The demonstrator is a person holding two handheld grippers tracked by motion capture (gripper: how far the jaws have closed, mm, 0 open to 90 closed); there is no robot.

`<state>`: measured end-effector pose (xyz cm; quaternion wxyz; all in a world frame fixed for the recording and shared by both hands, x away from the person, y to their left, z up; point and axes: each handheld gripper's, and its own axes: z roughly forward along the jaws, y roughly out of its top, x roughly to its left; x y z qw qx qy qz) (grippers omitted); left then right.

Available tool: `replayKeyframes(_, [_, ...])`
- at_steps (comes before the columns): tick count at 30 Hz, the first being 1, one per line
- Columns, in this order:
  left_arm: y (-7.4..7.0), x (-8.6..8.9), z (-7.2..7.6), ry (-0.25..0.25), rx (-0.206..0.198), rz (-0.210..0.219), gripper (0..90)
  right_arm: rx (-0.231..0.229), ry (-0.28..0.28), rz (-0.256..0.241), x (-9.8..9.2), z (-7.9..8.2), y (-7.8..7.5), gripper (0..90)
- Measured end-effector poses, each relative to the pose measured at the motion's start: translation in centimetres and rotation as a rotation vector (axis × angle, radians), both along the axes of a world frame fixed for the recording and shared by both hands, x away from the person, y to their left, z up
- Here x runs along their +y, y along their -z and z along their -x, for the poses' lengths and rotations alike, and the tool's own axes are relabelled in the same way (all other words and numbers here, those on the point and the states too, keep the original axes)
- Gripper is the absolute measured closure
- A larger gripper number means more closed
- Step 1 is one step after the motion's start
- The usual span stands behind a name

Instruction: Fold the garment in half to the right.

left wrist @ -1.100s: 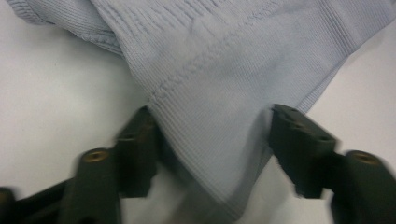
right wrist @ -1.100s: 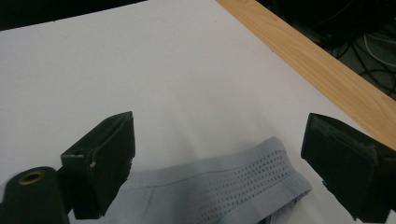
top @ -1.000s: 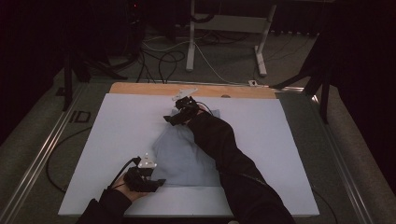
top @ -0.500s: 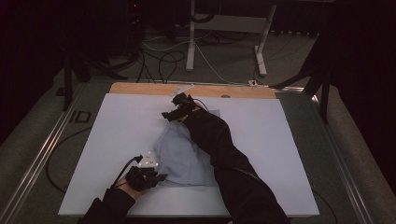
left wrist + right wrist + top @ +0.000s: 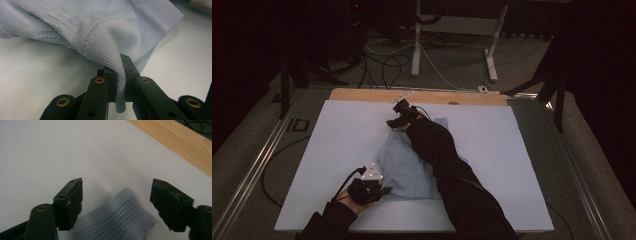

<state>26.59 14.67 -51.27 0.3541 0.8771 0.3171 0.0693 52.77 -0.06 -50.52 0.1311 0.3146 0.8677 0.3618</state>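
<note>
We pinch the light-blue knit garment (image 5: 105,30) in our left tongs (image 5: 120,75) at the white surface's (image 5: 337,145) near edge; our right tongs (image 5: 116,202), spread apart over its far ribbed band, may miss and leave it bunched.

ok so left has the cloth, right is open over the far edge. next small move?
Probably lower the right gripper and close it on the cloth's far edge. Its fingers stand wide apart with the perforated band between and just below them, not gripped. The left gripper is already shut on a fold of the cloth, so a second hold would let both hands lift or spread it.
</note>
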Motion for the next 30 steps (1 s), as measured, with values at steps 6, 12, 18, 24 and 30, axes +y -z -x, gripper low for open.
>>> replayKeyframes(6, [0.0, 0.0, 0.0, 0.001, 0.0, 0.002, 86.5, 0.024, -0.002, 0.047, 0.6, -0.2, 0.7, 36.2])
replayKeyframes(12, [0.0, 0.0, 0.0, 0.005, -0.001, 0.002, 86.5, 0.033, 0.013, 0.09, 1.0, -0.2, 1.2, 40.2])
replayKeyframes(18, [0.0, -0.1, 0.0, 0.009, 0.001, 0.001, 86.5, 0.015, 0.017, 0.136, 1.1, -0.1, 1.5, 51.7])
replayKeyframes(24, [0.0, -0.2, 0.0, 0.01, 0.0, 0.0, 86.5, -0.011, 0.017, 0.184, 1.2, 0.1, 1.4, 67.6])
replayKeyframes(30, [0.0, -0.1, 0.0, 0.007, 0.003, 0.001, 86.5, -0.028, -0.019, 0.248, 1.8, 0.5, 1.0, 83.5])
